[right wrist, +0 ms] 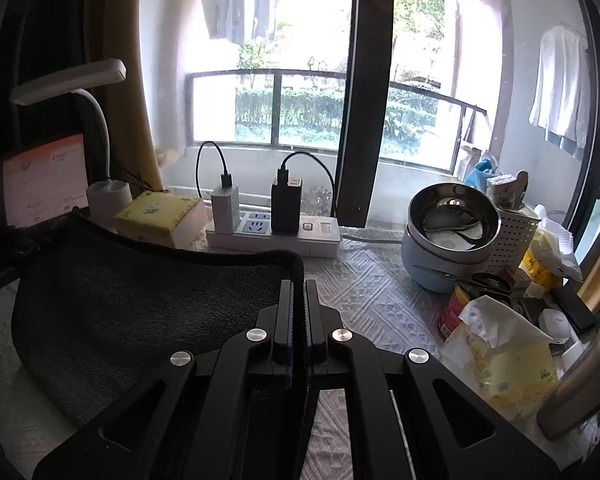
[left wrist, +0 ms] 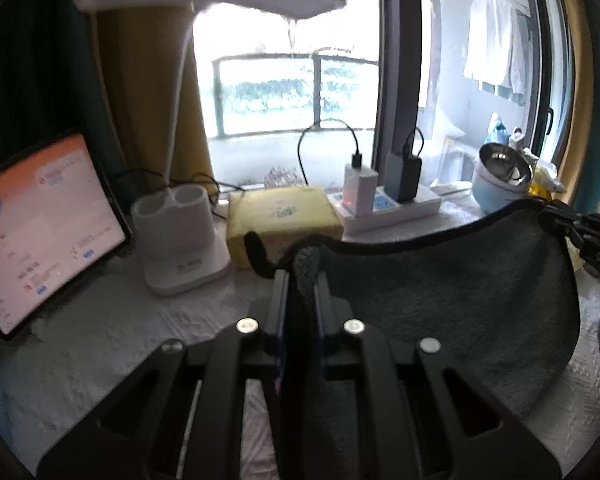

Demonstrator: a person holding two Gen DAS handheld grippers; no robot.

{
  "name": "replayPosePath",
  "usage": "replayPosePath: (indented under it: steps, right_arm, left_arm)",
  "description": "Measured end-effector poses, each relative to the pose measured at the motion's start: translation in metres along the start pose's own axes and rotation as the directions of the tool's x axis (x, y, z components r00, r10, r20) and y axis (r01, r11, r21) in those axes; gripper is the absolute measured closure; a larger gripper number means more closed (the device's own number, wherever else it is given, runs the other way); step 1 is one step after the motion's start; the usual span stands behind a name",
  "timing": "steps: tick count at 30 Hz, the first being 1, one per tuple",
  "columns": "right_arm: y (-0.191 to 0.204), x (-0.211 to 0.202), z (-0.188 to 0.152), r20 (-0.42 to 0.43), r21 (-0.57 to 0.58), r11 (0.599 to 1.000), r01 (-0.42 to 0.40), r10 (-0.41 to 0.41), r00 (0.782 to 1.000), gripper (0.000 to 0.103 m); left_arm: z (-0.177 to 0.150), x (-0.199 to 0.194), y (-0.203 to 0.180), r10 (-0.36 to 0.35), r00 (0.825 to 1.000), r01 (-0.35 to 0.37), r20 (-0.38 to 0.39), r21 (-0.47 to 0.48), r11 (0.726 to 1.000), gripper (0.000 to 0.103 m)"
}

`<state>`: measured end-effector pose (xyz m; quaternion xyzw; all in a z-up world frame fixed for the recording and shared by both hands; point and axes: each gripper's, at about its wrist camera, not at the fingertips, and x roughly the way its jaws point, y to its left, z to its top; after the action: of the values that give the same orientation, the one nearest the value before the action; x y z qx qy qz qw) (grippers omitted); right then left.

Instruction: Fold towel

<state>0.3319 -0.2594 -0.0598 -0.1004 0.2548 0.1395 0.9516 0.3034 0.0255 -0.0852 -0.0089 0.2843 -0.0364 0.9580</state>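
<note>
Left wrist view: the left gripper (left wrist: 302, 280) is clamped on one corner of the dark grey towel (left wrist: 440, 300), and the right gripper (right wrist: 299, 292) is pinched on the other, so the cloth is held stretched, sagging between them above the desk (right wrist: 372, 292). The fold is judged barely begun; next, the held edge should be carried over evenly, clear of the power strip (right wrist: 276, 236), the tissue pack (left wrist: 280, 220) and the stacked bowls (right wrist: 448, 224) by the window.

A table covered in white, diamond-patterned cloth (right wrist: 364, 280) carries a white power strip (right wrist: 276, 236), a yellow tissue pack (left wrist: 282, 220), a white lamp base (left wrist: 180, 240), a propped tablet (left wrist: 44, 228) and a pale blue pot (right wrist: 440, 256).
</note>
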Motion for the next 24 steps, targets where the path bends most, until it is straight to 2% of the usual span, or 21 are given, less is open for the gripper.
replayPosePath:
  steps: [8,12,17,22,24]
  right_arm:
    - [0.006,0.034,-0.005,-0.072,-0.025,1.000,0.010,-0.012,0.997,0.098]
    - [0.005,0.048,-0.011,-0.116,-0.022,1.000,0.018,-0.021,0.993,0.098]
    - [0.003,0.059,-0.016,-0.158,-0.019,0.999,0.033,-0.036,0.987,0.098]
    - [0.001,0.066,-0.020,-0.191,-0.012,0.999,0.043,-0.045,0.981,0.098]
    - [-0.001,0.066,-0.021,-0.200,-0.004,0.999,0.042,-0.042,0.979,0.095]
  left_arm:
    - [-0.001,0.045,0.008,-0.024,0.993,0.019,-0.118,-0.036,0.999,0.091]
    - [-0.006,0.062,0.009,-0.024,0.981,0.017,-0.191,-0.039,0.999,0.089]
    - [-0.011,0.071,0.008,-0.010,0.972,0.004,-0.234,-0.028,1.000,0.088]
    - [-0.010,0.072,0.010,0.009,0.970,-0.016,-0.243,-0.030,0.999,0.077]
    - [-0.008,0.070,0.013,0.011,0.973,-0.021,-0.232,-0.042,0.999,0.063]
